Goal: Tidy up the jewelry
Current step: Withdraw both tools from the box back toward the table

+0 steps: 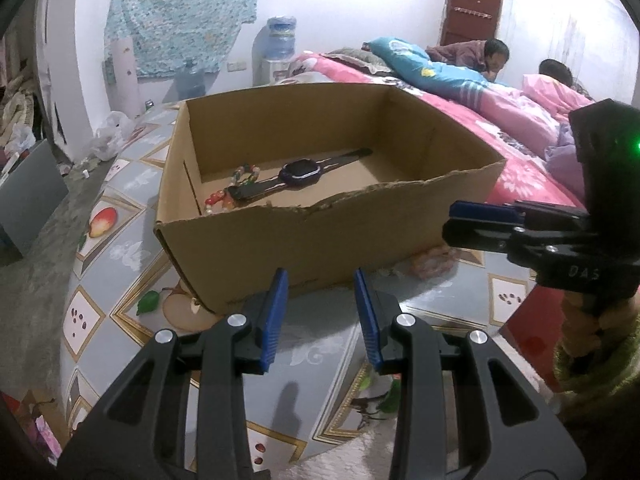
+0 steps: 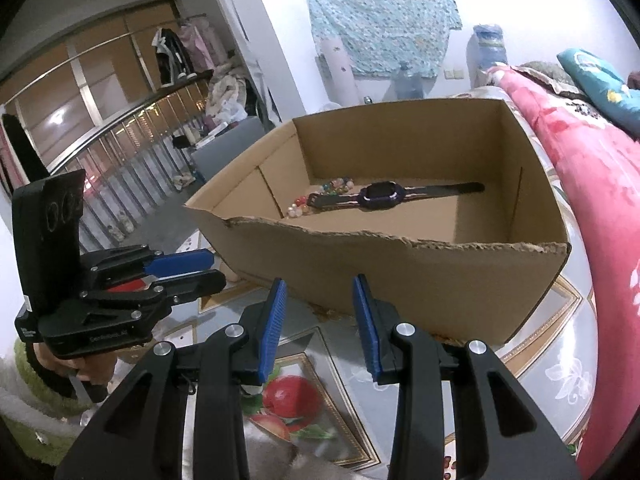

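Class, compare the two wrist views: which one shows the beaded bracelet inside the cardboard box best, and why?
The right wrist view: it looks over the torn front wall, so the beaded bracelet lies almost wholly visible beside the watch. In the left wrist view the cardboard box front edge hides the bracelet's lower end.

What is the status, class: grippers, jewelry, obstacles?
Left hand-held gripper open, empty. Right hand-held gripper open, empty. Watch and bead bracelets inside cardboard box. Nothing blocking.
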{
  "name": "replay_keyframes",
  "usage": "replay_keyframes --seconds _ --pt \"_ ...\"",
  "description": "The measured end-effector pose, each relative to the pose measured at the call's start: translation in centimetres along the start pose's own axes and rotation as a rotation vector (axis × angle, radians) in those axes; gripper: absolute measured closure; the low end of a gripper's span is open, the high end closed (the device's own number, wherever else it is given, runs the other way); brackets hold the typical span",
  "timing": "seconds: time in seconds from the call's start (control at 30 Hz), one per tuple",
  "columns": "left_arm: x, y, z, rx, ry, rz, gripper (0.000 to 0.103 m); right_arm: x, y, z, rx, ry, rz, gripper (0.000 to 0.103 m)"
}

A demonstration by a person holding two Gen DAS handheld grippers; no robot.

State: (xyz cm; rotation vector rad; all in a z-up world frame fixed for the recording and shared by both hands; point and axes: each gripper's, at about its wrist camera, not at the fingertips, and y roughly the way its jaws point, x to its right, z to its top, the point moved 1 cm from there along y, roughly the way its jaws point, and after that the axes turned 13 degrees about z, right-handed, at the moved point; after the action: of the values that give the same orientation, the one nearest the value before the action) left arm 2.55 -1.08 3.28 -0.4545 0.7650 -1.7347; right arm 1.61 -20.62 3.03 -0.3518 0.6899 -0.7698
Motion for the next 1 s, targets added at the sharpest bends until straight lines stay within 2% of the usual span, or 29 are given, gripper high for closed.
replay_keyframes --seconds 0.33,1.0 --pt "-1.0 1.1 0.4 -0.014 -0.04 0.031 0.07 1.4 0.4 0.2 -0.003 0.059 -0.021 0.069" --pt "-1.6 1.9 0.4 -0.026 -0.058 0.061 0.07 1.1 0.6 0.3 -0.005 0.054 -0.029 0.069"
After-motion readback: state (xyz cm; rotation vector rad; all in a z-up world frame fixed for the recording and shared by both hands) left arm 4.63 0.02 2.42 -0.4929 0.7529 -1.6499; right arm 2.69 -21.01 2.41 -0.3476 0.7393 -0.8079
